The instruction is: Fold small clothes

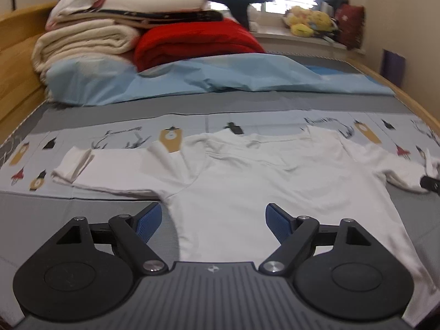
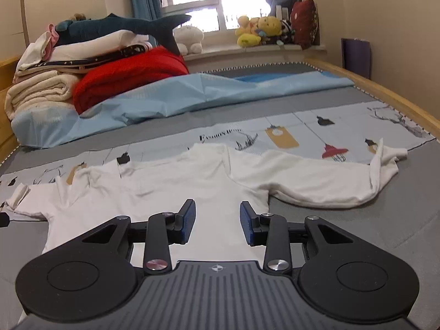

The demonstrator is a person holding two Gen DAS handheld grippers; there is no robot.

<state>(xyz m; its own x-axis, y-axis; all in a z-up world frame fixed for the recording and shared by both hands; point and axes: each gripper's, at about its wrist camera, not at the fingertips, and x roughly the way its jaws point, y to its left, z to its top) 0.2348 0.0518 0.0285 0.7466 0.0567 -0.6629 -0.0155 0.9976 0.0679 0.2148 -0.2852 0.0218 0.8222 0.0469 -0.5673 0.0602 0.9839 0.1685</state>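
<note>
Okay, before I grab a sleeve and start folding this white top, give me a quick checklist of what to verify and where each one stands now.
1. Left gripper empty, jaws wide apart: ok.
2. Right gripper empty, jaws apart: ok.
3. White top spread on the bed with its body flat: ok.
4. Left sleeve laid out straight: mostly ok, but its cuff is turned back.
5. Right sleeve laid out straight: not ok, its end is bunched and twisted.
6. Nothing lying on the top: ok in both views.
7. Hem edge nearest the grippers flat: cannot tell, the gripper bodies hide it.
</note>
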